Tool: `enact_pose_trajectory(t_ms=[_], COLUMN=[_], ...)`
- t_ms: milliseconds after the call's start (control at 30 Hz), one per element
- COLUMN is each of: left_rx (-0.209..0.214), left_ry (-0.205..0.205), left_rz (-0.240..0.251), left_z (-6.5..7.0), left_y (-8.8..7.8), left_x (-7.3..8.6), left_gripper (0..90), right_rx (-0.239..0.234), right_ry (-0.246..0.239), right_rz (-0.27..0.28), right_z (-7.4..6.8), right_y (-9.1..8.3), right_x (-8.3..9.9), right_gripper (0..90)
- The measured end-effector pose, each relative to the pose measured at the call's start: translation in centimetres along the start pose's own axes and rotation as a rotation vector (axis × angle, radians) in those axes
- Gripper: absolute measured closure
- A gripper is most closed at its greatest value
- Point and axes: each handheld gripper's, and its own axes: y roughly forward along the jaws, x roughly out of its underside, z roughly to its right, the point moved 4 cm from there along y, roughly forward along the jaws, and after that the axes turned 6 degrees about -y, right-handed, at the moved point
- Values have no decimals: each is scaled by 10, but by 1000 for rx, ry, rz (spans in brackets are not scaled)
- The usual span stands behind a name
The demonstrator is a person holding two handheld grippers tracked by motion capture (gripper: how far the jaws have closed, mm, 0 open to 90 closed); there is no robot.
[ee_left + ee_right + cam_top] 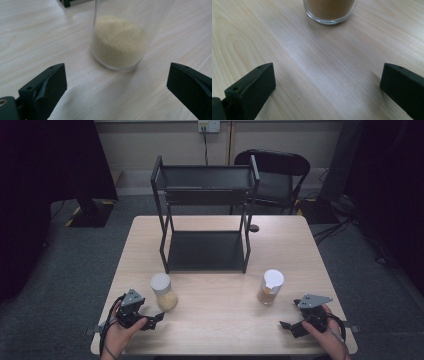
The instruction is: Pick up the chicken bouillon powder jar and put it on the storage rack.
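Fingers (47, 85) of both grippers stand spread wide, nothing between them. We note the desk (220, 320) carries a black two-tier rack (205, 215) at its far middle. Pale-grain jar (164, 291) sits near the front-left corner, just ahead of the left gripper (159, 318); brown-grain jar (270, 287) stands ahead of the right gripper (285, 325), path unobstructed.
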Motion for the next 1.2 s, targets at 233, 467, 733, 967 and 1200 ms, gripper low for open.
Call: enact_pose_trajectory(t_ms=[233,467,733,967,1200], left_rx=[16,9,2,40,7], left_ry=[-30,-41,-20,51,74], left_rz=[31,57,125,161,154], left_z=[1,6,10,11,14], left_y=[1,6,14,22,21], left_x=[-6,-17,-30,-36,-44], left_gripper=[22,22,84,304,348], right_rx=[0,0,0,0,0], right_ry=[0,0,0,0,0], right_rz=[0,0,0,0,0], right_z=[0,0,0,0,0], right_y=[0,0,0,0,0], right_x=[0,0,0,0,0], right_gripper=[0,0,0,0,0])
